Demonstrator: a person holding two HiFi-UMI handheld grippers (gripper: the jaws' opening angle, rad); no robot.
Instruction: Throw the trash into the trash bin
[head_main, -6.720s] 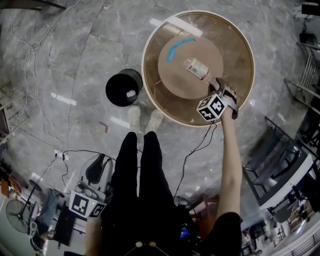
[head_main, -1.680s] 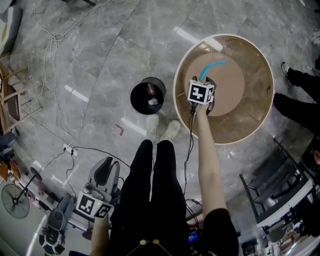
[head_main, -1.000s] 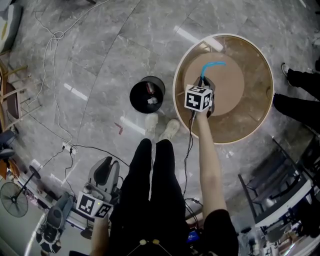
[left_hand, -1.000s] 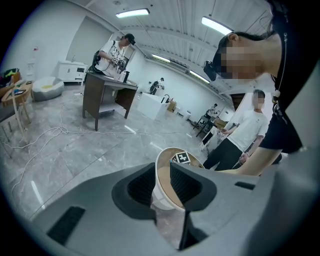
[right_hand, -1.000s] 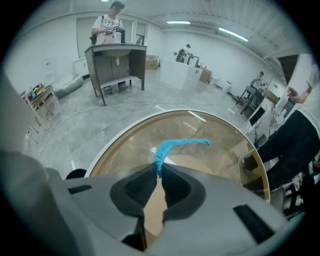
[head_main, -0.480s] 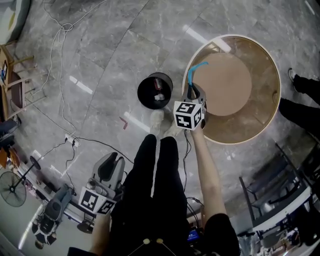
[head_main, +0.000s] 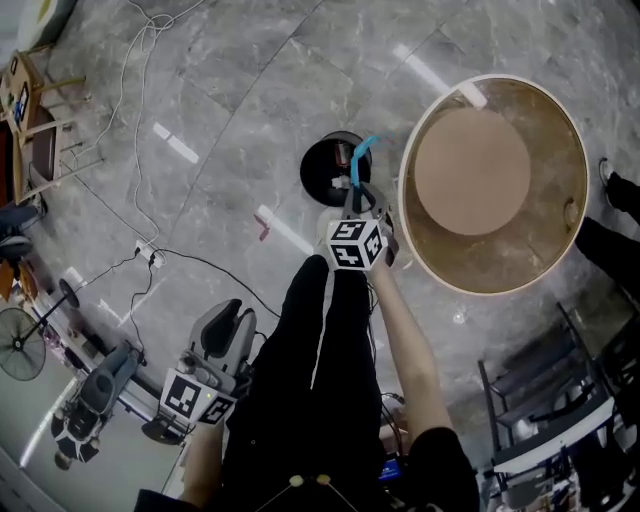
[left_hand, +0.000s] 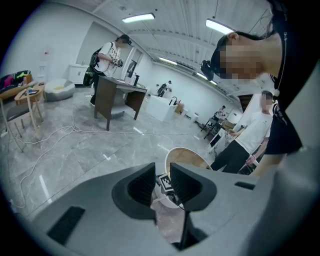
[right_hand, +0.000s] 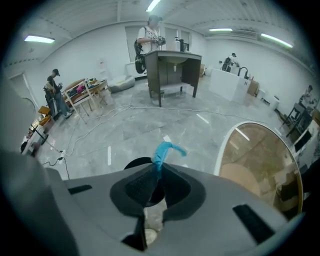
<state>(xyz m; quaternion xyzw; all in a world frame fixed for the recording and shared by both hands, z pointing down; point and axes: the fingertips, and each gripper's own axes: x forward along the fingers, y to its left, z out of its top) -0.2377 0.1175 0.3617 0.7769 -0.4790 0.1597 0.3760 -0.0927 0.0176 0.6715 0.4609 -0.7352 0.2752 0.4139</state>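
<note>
The right gripper (right_hand: 154, 181) has its fingers (right_hand: 137, 187) pressed together on the lower end of a blue strip (right_hand: 162, 150). The strip's free end stands up past the fingertips and bends over at the top. In the right gripper view the black trash bin (right_hand: 131, 163) lies directly behind the fingers. In the head view the right gripper (head_main: 357, 192) hangs at the bin's near edge. There the blue strip (head_main: 362, 155) lies over the mouth of the trash bin (head_main: 312, 170), held above it and not inside it. A crumpled white piece (head_main: 338, 183) and something reddish lie in the bin.

The left gripper (left_hand: 162, 182) has its fingers (left_hand: 140, 185) a short way apart with nothing between them. Only the far scene shows through the gap. In the head view the left gripper (head_main: 235, 312) is well apart from the bin, low at the person's left side.

The round desk (head_main: 500, 288) stands just beside the bin, on the bin's right in the head view, and its raised centre disc is bare. The person's shoes (head_main: 330, 222) stand on the grey floor (head_main: 230, 110) just beside the bin on the near side. A cable (head_main: 190, 258) runs over the floor, well apart from the bin on its left.
</note>
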